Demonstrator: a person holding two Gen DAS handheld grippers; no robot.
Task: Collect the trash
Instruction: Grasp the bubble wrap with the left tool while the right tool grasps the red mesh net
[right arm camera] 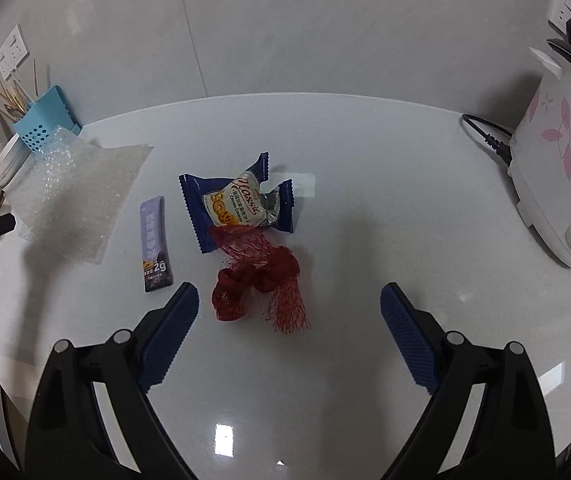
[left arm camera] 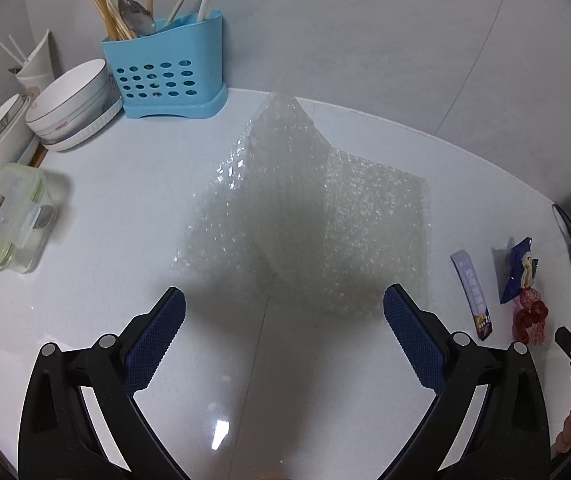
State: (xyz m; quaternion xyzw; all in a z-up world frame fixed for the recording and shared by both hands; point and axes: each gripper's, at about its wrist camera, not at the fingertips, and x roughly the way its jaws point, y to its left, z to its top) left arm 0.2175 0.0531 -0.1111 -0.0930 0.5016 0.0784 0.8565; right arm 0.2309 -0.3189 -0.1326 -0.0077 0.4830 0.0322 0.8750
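Your left tongs are spread wide and hold nothing; they hang over the glossy white table, with the crumpled sheet of clear bubble wrap lying just ahead of the blue pads, one corner of it standing up off the surface. Your right tongs are equally wide apart and empty, and the bunched red plastic mesh net sits on the table between their tips, nearer the left finger. Touching the net's far end is the torn dark-blue cookie wrapper. Just left of that lies the slim lilac sachet, apart from both the wrapper and the bubble wrap.

Away from the trash, a light-blue perforated cutlery caddy with chopsticks and a spoon stands at the back left, beside stacked white bowls and a clear lidded food box. A white appliance with pink flower print stands at the right edge, its black cord plugged in.
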